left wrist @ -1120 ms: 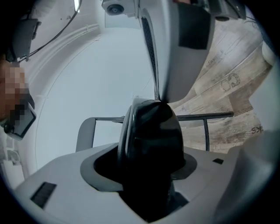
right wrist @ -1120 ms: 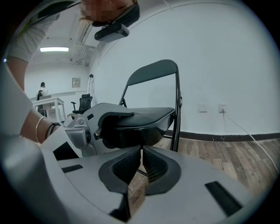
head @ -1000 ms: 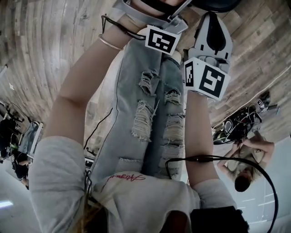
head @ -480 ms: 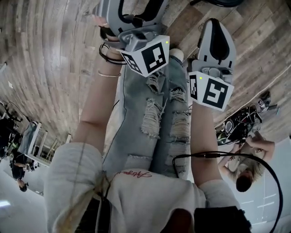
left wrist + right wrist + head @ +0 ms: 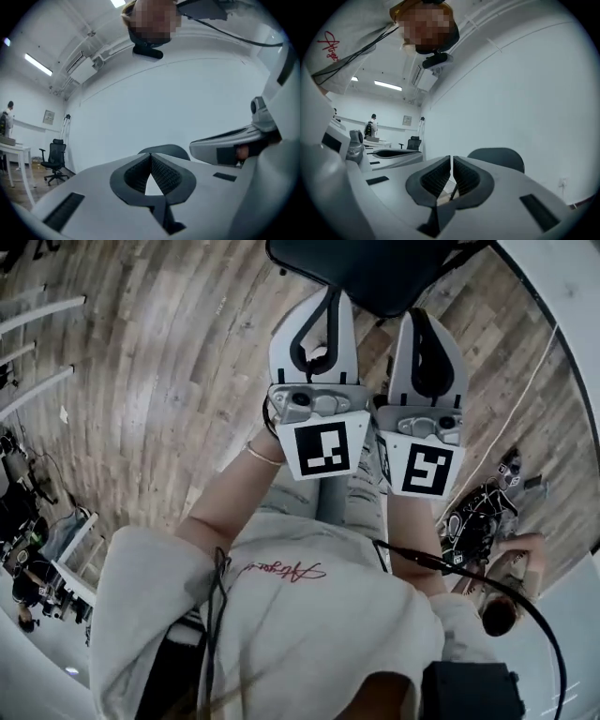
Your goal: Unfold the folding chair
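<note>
The folding chair shows as a dark panel (image 5: 375, 268) at the top of the head view, by the white wall. In both gripper views its rounded dark back (image 5: 171, 150) (image 5: 499, 157) rises just behind the jaw tips. My left gripper (image 5: 326, 296) and right gripper (image 5: 427, 317) are held up side by side, pointing level at the chair. The left gripper (image 5: 151, 157) is shut with its pads meeting and nothing between them. On the right gripper (image 5: 452, 161) only a thin slit separates the pads, and it holds nothing. Neither gripper touches the chair.
A white wall (image 5: 562, 296) runs along the top right. Cables and gear (image 5: 478, 512) lie on the wood floor at the right, near another person (image 5: 502, 610). Desks (image 5: 66, 540) stand at the far left. A black office chair (image 5: 54, 159) stands further back in the room.
Both grippers rose from hanging down by my legs to level, side by side, toward the chair. The left one rolled over. The chair has come into the head view.
</note>
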`<state>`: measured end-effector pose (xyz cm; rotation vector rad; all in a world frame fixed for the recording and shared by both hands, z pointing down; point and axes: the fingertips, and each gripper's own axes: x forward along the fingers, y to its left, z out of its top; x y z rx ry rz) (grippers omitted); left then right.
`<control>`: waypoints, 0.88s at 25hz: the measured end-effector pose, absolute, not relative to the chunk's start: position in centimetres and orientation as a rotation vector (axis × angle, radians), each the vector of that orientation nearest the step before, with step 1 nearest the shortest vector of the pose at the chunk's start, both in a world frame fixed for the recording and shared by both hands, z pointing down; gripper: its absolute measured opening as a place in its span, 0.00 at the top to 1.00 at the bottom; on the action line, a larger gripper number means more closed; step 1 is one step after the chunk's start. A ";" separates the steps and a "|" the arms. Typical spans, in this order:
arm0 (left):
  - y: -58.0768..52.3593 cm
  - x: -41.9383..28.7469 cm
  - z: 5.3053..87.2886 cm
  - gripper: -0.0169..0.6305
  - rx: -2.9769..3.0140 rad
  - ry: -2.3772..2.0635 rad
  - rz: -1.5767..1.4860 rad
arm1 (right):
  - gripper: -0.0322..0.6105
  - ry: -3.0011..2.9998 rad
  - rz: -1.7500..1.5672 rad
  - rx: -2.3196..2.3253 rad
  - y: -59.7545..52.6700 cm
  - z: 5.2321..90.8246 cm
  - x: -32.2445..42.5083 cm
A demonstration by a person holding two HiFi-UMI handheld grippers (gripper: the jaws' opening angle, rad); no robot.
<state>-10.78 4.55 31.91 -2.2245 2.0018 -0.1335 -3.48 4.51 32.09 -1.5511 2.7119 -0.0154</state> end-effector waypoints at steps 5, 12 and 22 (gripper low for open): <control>4.7 -10.4 20.9 0.95 -2.372 1.967 -0.018 | 0.90 2.673 0.046 -1.497 4.4 20.5 -4.5; 4.4 -9.4 13.5 0.95 -2.387 1.837 0.124 | 0.90 2.653 0.200 -1.511 4.4 14.0 -4.3; 4.6 -8.0 11.2 0.95 -2.405 1.708 0.133 | 0.90 2.582 0.241 -1.577 4.2 12.0 -1.2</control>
